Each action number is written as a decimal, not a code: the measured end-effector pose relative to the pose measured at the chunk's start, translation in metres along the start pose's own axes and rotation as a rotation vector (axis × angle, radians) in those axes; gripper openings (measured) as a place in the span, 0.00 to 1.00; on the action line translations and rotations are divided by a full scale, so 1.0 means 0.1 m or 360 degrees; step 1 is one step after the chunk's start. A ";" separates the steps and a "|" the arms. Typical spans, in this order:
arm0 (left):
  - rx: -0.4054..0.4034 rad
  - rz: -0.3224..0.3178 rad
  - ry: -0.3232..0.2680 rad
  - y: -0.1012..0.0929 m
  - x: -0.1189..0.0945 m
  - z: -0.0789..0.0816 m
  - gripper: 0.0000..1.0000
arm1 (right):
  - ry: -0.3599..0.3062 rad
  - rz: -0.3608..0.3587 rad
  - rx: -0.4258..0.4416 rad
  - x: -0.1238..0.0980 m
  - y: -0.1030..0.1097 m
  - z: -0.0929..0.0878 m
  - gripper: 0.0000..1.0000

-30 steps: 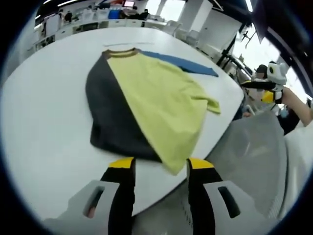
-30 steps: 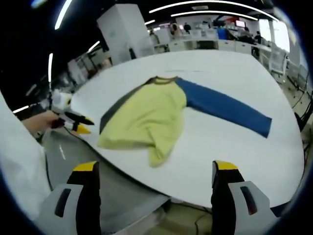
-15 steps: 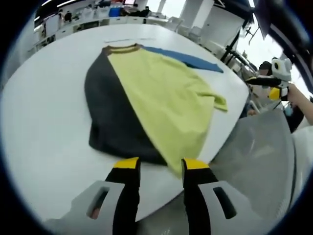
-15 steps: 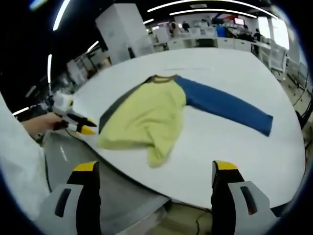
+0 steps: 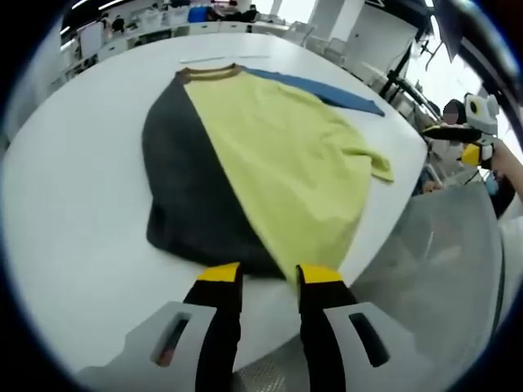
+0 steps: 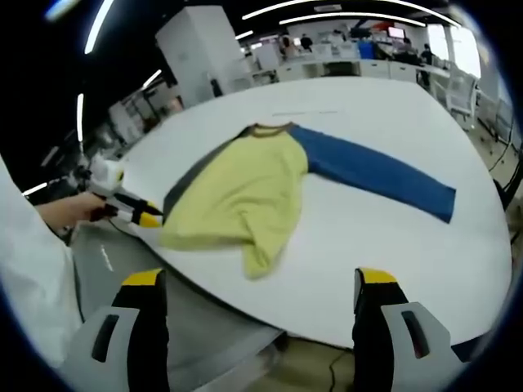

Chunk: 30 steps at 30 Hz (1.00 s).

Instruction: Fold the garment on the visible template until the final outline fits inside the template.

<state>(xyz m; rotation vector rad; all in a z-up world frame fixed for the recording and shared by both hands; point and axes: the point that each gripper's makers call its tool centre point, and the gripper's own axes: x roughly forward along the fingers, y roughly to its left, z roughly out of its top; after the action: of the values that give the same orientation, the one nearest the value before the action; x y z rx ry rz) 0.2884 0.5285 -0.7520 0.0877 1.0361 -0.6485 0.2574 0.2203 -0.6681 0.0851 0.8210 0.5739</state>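
Garment (image 5: 245, 155) lies on white table (image 5: 73, 180), near its front edge: yellow body folded diagonally over dark panel, brown collar at far end, blue sleeve (image 6: 372, 173) stretched flat toward table's right side. Left gripper (image 5: 260, 276) at garment's near hem, yellow-tipped jaws narrowly parted either side of yellow edge; whether cloth is pinched, cannot tell. Right gripper (image 6: 260, 282) off table's near edge, jaws wide apart, nothing between. Office desks beyond table

Left gripper view sits low and close at the shirt's (image 5: 270, 163) hem; right gripper view hangs farther back. Both face the table (image 6: 392, 245).
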 end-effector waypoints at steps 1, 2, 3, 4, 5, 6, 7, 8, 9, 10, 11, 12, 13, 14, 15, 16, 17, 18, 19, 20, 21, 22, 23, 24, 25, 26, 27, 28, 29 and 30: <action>-0.0003 0.0001 0.0010 0.01 0.02 -0.01 0.23 | -0.0001 0.0001 0.0001 0.00 0.00 0.00 0.94; -0.0004 0.0003 0.0017 0.02 0.02 -0.02 0.23 | -0.0001 0.0002 0.0002 0.01 0.00 0.01 0.94; -0.0002 0.0005 0.0021 0.02 0.03 -0.02 0.23 | -0.0002 0.0004 0.0001 0.02 -0.01 0.02 0.94; -0.0001 0.0007 0.0025 0.03 0.03 -0.02 0.23 | -0.0001 0.0004 0.0001 0.02 -0.01 0.02 0.94; 0.0001 0.0008 0.0030 0.03 0.04 -0.02 0.23 | 0.0001 0.0004 0.0002 0.03 -0.02 0.02 0.94; 0.0002 0.0008 0.0034 0.03 0.04 -0.03 0.23 | 0.0002 0.0004 0.0002 0.03 -0.02 0.03 0.94; 0.0000 0.0009 0.0037 0.03 0.05 -0.03 0.22 | 0.0002 0.0005 0.0003 0.03 -0.02 0.03 0.94; -0.0001 0.0011 0.0039 0.04 0.05 -0.03 0.22 | 0.0004 0.0005 0.0004 0.04 -0.03 0.03 0.94; -0.0002 0.0012 0.0040 0.04 0.05 -0.03 0.21 | 0.0005 0.0005 0.0005 0.04 -0.03 0.03 0.94; -0.0007 0.0014 0.0040 0.05 0.06 -0.03 0.21 | 0.0007 0.0006 0.0005 0.05 -0.04 0.03 0.94; -0.0009 0.0016 0.0040 0.05 0.06 -0.03 0.20 | 0.0009 0.0007 0.0006 0.05 -0.04 0.03 0.94; -0.0010 0.0018 0.0041 0.05 0.05 -0.03 0.19 | 0.0010 0.0007 0.0005 0.06 -0.05 0.03 0.94; -0.0011 0.0018 0.0041 0.05 0.06 -0.03 0.18 | 0.0012 0.0008 0.0005 0.06 -0.05 0.04 0.94; -0.0010 0.0019 0.0042 0.06 0.06 -0.03 0.18 | 0.0013 0.0010 0.0004 0.06 -0.05 0.04 0.94; -0.0012 0.0018 0.0045 0.07 0.06 -0.04 0.18 | 0.0014 0.0011 0.0004 0.07 -0.05 0.04 0.94; -0.0015 0.0017 0.0045 0.07 0.07 -0.04 0.19 | 0.0016 0.0012 0.0004 0.07 -0.05 0.04 0.94; -0.0015 0.0018 0.0047 0.07 0.07 -0.04 0.19 | 0.0017 0.0012 0.0004 0.08 -0.05 0.04 0.94; -0.0017 0.0019 0.0050 0.07 0.06 -0.05 0.19 | 0.0018 0.0013 0.0003 0.08 -0.05 0.04 0.94; -0.0016 0.0018 0.0050 0.07 0.06 -0.05 0.19 | 0.0018 0.0014 0.0003 0.08 -0.06 0.05 0.94; -0.0016 0.0017 0.0049 0.07 0.07 -0.05 0.19 | 0.0019 0.0016 0.0003 0.09 -0.06 0.05 0.94; -0.0017 0.0017 0.0049 0.07 0.07 -0.05 0.19 | 0.0020 0.0017 0.0003 0.09 -0.06 0.05 0.94; -0.0019 0.0016 0.0048 0.08 0.07 -0.05 0.19 | 0.0021 0.0018 0.0001 0.09 -0.06 0.05 0.94; -0.0022 0.0016 0.0047 0.08 0.06 -0.06 0.18 | 0.0022 0.0018 0.0000 0.10 -0.06 0.05 0.94; -0.0023 0.0016 0.0047 0.09 0.06 -0.06 0.18 | 0.0022 0.0018 0.0000 0.10 -0.06 0.05 0.94; -0.0025 0.0016 0.0046 0.10 0.06 -0.07 0.17 | 0.0022 0.0017 0.0000 0.10 -0.06 0.06 0.94; -0.0032 0.0015 0.0043 0.11 0.06 -0.07 0.17 | 0.0022 0.0017 0.0000 0.10 -0.06 0.06 0.94; -0.0033 0.0017 0.0043 0.12 0.05 -0.07 0.15 | 0.0020 0.0017 -0.0001 0.10 -0.06 0.06 0.94; -0.0034 0.0019 0.0044 0.12 0.05 -0.07 0.14 | 0.0020 0.0017 0.0001 0.10 -0.06 0.06 0.94; -0.0040 0.0021 0.0045 0.14 0.05 -0.08 0.13 | 0.0020 0.0017 0.0001 0.10 -0.06 0.06 0.94; -0.0053 0.0019 0.0044 0.14 0.04 -0.08 0.12 | 0.0019 0.0017 -0.0001 0.10 -0.07 0.07 0.94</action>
<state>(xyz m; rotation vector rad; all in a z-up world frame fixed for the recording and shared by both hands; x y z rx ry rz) 0.2914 0.5406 -0.7628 0.0741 1.0721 -0.6207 0.2703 0.2207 -0.6720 0.0858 0.8325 0.5849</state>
